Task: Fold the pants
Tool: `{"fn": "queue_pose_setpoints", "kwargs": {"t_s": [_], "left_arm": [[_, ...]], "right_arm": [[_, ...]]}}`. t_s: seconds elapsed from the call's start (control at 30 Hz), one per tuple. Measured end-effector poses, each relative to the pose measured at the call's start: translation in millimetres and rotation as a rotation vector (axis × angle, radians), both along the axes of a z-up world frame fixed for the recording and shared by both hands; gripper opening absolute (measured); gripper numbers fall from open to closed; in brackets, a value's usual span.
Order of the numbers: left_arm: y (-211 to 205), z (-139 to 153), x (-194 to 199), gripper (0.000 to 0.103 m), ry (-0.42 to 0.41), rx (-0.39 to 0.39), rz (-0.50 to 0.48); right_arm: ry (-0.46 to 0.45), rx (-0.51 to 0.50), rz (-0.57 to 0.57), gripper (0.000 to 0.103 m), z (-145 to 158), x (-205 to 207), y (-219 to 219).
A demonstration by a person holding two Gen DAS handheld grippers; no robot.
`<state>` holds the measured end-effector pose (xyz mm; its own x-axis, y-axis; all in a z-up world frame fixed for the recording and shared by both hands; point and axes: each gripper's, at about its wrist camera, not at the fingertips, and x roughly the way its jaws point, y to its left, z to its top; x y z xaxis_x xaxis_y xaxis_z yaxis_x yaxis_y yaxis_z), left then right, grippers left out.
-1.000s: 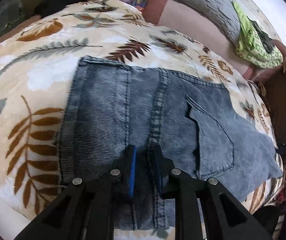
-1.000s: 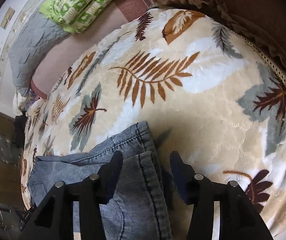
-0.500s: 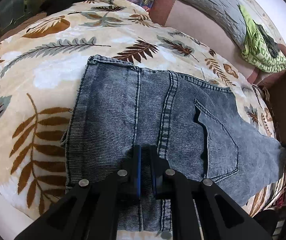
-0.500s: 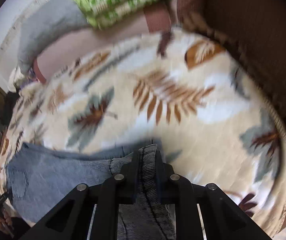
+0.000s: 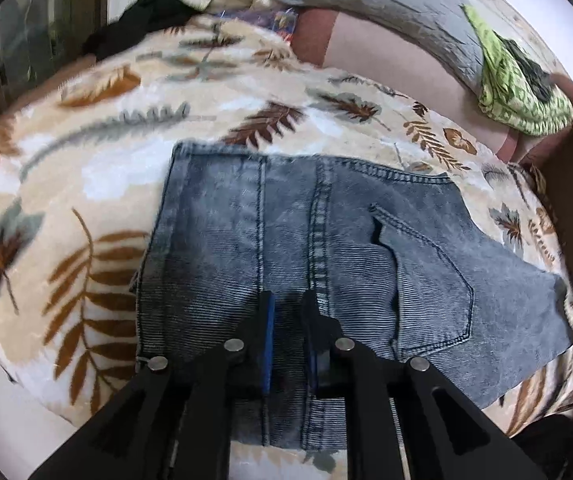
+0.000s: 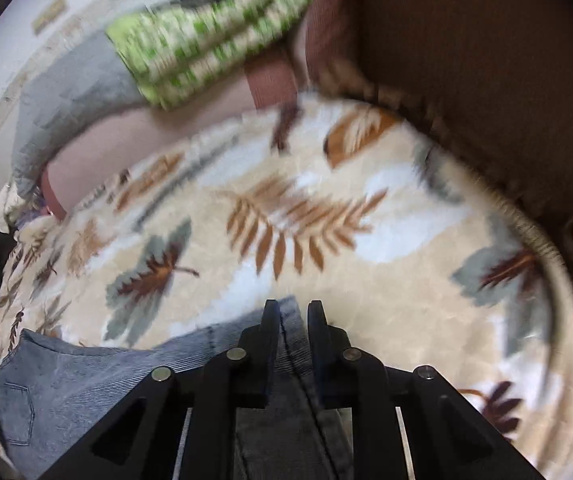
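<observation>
Grey-blue denim pants [image 5: 326, 248] lie folded on a leaf-print blanket [image 5: 86, 184], back pocket facing up. My left gripper [image 5: 288, 300] is over the near edge of the pants, its jaws a narrow gap apart with denim between them. In the right wrist view my right gripper [image 6: 290, 308] is shut on the hem end of the pants [image 6: 290, 344], lifting it off the blanket [image 6: 326, 220]. The rest of the pants [image 6: 66, 384] stretch to the lower left.
A grey pillow [image 5: 386, 4] and a green patterned cloth [image 5: 518, 88] lie at the far side of the bed. A dark garment [image 5: 138, 28] sits at the far left. A brown headboard or wall [image 6: 466, 60] borders the blanket on the right.
Both grippers closed from open onto the denim. The left one has since parted slightly. The right one has lifted and carried the hem end, and its view is blurred from motion.
</observation>
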<state>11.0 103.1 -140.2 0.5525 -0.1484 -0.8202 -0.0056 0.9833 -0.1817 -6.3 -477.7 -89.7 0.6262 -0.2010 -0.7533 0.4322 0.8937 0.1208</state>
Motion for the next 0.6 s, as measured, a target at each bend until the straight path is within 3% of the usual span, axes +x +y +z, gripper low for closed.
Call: {"fn": "queue_pose_setpoints", "kwargs": {"t_s": [0.07, 0.1, 0.13, 0.2, 0.27, 0.43, 0.6], "left_arm": [[-13, 9, -7, 0.049, -0.037, 0.048, -0.010], [-21, 15, -12, 0.070, -0.071, 0.074, -0.006], [-29, 22, -19, 0.076, -0.114, 0.098, 0.002], [-43, 30, -26, 0.076, -0.159, 0.116, -0.019], [-56, 32, -28, 0.077, -0.150, 0.121, -0.045], [-83, 27, -31, 0.077, -0.104, 0.109, -0.088], [-100, 21, -36, 0.077, -0.092, 0.103, -0.086]], "right_arm": [[-0.042, -0.026, 0.045, 0.017, 14, -12, 20], [-0.051, -0.023, 0.072, 0.021, 17, -16, 30], [-0.061, -0.019, 0.115, 0.024, 19, -21, 46], [-0.069, -0.037, 0.167, 0.044, 19, -29, 73], [-0.067, -0.040, 0.226, 0.062, 12, -35, 105], [-0.009, -0.010, 0.330, 0.063, -17, -40, 167], [0.032, 0.012, 0.374, 0.063, -34, -38, 193]]}}
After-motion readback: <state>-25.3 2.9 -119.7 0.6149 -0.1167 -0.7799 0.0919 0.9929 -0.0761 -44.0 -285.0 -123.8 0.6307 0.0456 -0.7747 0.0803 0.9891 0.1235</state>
